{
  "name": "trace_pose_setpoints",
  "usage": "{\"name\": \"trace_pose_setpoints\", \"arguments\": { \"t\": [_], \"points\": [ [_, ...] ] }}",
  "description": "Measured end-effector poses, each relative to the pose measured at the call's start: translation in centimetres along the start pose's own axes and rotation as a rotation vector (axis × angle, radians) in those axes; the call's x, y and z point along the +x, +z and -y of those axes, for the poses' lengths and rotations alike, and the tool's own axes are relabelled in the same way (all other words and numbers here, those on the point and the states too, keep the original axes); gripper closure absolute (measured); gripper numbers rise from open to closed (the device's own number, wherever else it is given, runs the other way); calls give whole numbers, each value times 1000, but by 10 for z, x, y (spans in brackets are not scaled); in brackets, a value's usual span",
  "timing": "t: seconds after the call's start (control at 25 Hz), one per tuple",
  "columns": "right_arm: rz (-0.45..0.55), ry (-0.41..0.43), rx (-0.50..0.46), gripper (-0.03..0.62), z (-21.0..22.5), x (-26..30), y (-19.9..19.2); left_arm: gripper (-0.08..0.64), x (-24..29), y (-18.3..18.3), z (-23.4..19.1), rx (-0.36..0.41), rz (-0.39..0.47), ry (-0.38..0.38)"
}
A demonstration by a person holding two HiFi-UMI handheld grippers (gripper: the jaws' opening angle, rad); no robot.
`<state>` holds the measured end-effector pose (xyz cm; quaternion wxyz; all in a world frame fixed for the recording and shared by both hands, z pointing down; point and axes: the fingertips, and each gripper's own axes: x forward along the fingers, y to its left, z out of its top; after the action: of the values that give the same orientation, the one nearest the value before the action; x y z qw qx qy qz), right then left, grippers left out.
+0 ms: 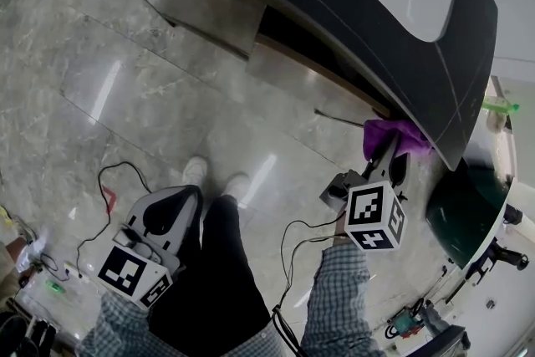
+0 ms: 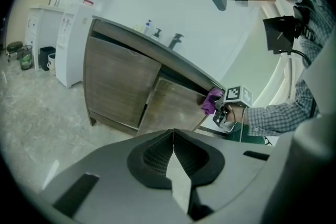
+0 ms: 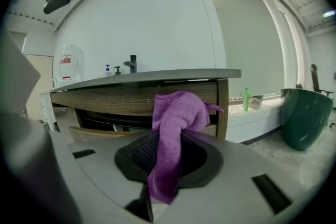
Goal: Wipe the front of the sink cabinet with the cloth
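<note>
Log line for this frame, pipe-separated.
right hand-held gripper: shut on purple fabric cloth | cloth at upper corner of brown wooden sink cabinet front | left hand-held gripper: shut, empty

The cloth covered the tips of the right tongs. In the head view the tabletop hid most of the cabinet front.

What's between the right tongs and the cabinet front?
The purple cloth, clamped in the right tongs, hangs before the cabinet front; the right gripper view shows it.
</note>
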<state>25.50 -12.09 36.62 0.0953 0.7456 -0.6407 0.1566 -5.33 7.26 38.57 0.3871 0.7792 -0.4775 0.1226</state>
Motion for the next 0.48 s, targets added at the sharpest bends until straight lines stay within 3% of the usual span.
{"name": "trace_pose_setpoints", "arguments": {
  "t": [0.48],
  "points": [
    [-13, 131, -35, 509, -72, 0, -3, 545, -23, -3, -22, -44, 40, 58]
  ]
}}
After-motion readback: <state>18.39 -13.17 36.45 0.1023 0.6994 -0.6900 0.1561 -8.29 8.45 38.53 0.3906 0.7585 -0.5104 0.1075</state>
